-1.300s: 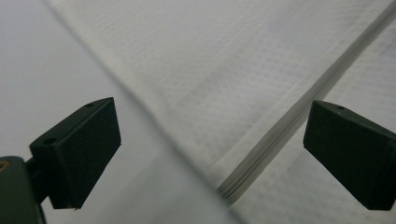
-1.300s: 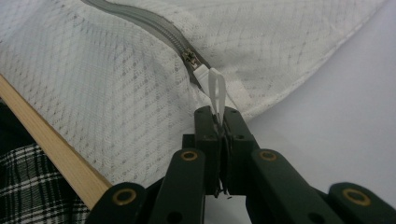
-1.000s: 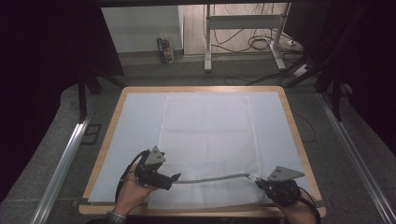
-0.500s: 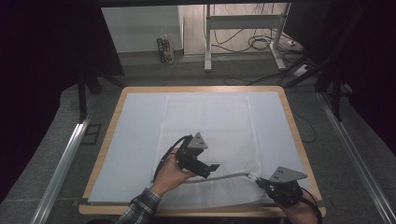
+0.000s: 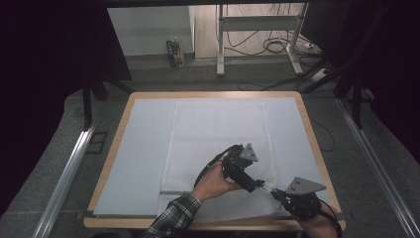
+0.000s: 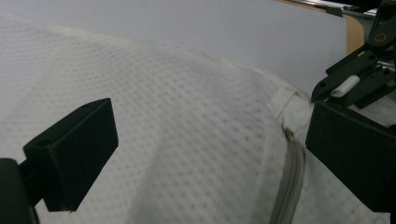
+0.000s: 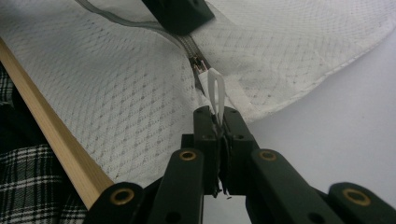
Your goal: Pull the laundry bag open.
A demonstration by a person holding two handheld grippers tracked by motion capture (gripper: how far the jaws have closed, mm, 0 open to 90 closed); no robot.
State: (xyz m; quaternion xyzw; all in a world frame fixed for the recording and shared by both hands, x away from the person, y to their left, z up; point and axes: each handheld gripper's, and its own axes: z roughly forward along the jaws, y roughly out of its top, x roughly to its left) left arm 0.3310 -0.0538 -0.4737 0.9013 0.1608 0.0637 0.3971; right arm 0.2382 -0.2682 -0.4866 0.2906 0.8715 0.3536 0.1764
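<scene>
Apparently zipper work on a white mesh bag spread mid-table. Right gripper, at the table's 5 o'clock corner, has its jaws pinched tight on a white pull loop at the zipper end. Left gripper sits just beside it, toward 10 o'clock, jaws spread wide over the mesh, gripping nothing. Zipper's long axis runs along the near edge, 3 to 9 o'clock; left gripper is nearer the slider.
</scene>
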